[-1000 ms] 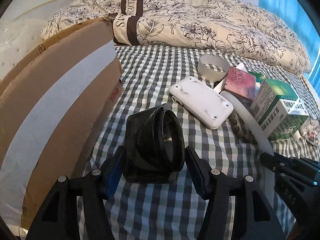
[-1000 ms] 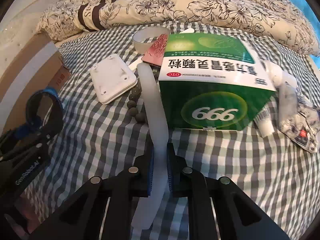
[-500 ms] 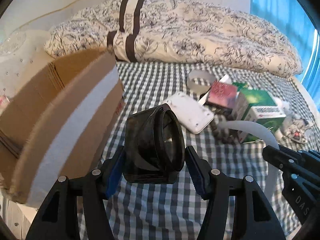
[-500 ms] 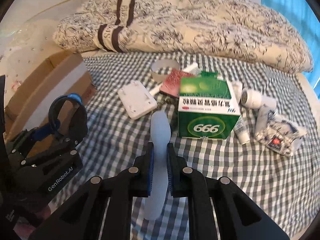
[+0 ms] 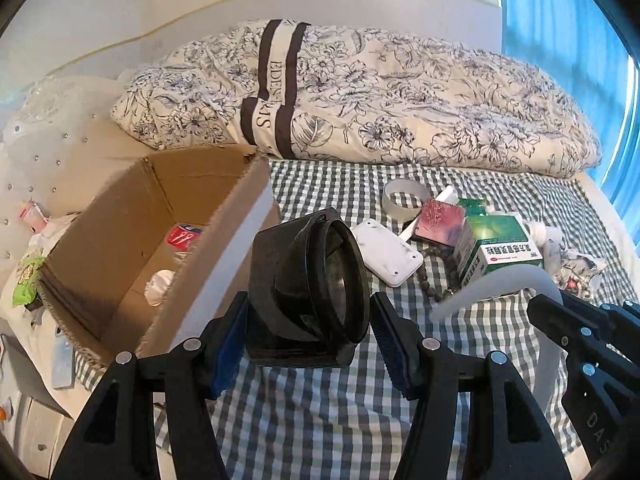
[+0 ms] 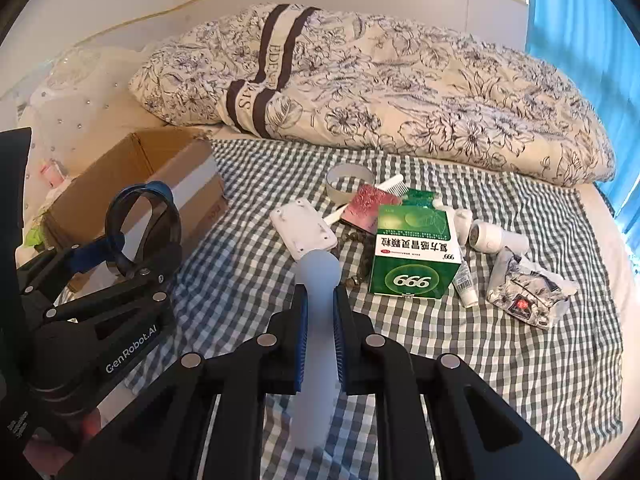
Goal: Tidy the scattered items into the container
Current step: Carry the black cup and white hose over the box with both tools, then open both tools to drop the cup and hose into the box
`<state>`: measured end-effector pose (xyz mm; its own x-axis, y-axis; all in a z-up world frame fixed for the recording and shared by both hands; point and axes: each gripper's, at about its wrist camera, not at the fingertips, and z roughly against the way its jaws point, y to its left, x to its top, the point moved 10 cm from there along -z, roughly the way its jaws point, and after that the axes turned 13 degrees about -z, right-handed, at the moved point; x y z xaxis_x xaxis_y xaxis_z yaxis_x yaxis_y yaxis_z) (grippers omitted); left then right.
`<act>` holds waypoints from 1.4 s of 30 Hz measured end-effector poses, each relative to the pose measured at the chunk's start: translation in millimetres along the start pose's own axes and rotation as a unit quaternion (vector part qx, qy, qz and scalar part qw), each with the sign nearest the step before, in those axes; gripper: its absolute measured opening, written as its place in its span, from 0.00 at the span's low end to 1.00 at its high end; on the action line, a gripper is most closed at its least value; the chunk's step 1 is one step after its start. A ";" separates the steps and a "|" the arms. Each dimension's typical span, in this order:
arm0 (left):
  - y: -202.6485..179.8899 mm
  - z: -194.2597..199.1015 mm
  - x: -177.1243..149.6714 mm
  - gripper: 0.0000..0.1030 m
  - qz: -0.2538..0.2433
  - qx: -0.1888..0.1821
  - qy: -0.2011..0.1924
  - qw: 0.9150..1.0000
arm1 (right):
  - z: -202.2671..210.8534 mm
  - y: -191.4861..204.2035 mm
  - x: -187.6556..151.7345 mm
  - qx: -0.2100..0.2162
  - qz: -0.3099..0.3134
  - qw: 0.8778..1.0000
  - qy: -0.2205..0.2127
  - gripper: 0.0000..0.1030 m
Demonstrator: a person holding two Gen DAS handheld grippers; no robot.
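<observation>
My left gripper (image 5: 310, 320) is shut on a black ring-shaped lens holder (image 5: 308, 280) and holds it in the air beside the open cardboard box (image 5: 120, 232). A red-and-white packet (image 5: 184, 236) and something white lie inside the box. My right gripper (image 6: 320, 308) is shut on a long translucent white strip (image 6: 318, 276), which curves up off the bed. On the checked sheet lie a white flat device (image 6: 304, 232), a green medicine box (image 6: 412, 256), a tape ring (image 6: 348, 184), a pink card (image 6: 372, 208), dark beads (image 6: 360, 256), a white shaver (image 6: 496, 238), a small tube (image 6: 466, 284) and a crumpled packet (image 6: 528, 292).
A rolled floral duvet (image 6: 400, 92) lies across the far side of the bed. A padded white headboard (image 5: 60, 132) stands behind the box, with small clutter beside it. A blue curtain (image 6: 580, 20) hangs at the right.
Both grippers have risen and drawn back from the bed with their loads. The box's open inside has come into view, and the white strip's far end has lifted off the sheet.
</observation>
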<state>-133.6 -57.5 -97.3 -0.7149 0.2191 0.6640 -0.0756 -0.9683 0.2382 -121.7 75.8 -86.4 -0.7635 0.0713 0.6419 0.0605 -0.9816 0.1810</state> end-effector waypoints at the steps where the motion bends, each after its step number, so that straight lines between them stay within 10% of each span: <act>1: 2.7 4.1 0.5 0.60 0.001 0.001 -0.002 1.000 | 3.7 3.4 0.7 0.000 0.002 1.000 -0.001 0.11; 16: 123.3 55.6 39.6 0.60 0.047 0.049 -0.033 0.997 | 38.8 139.9 57.4 0.081 0.076 0.993 -0.041 0.11; 28: 220.9 -0.3 2.4 0.60 0.088 0.089 0.030 0.992 | -30.4 247.0 67.9 0.123 0.116 0.986 0.011 0.14; 33: 229.1 -33.4 -17.4 0.64 0.086 0.081 0.071 0.991 | -70.2 251.9 52.9 0.097 0.123 0.986 0.052 0.23; 35: 226.8 -41.6 -23.6 0.86 0.086 0.077 0.086 0.990 | -74.2 251.5 53.4 0.094 0.118 0.987 0.052 0.63; 37: 228.0 -43.3 -26.5 1.00 0.089 0.089 0.096 0.987 | -69.4 246.7 61.2 0.086 0.106 0.990 0.029 0.80; 42: 219.4 -32.0 -13.9 1.00 0.077 0.088 0.079 0.990 | -55.5 234.4 76.9 0.098 0.085 0.991 0.019 0.80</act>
<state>-162.5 -276.8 -76.9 -0.8093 0.0358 0.5863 0.1548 -0.9499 0.2716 -201.9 -158.7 -36.0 -0.7554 -0.1028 0.6472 0.3117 -0.9251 0.2170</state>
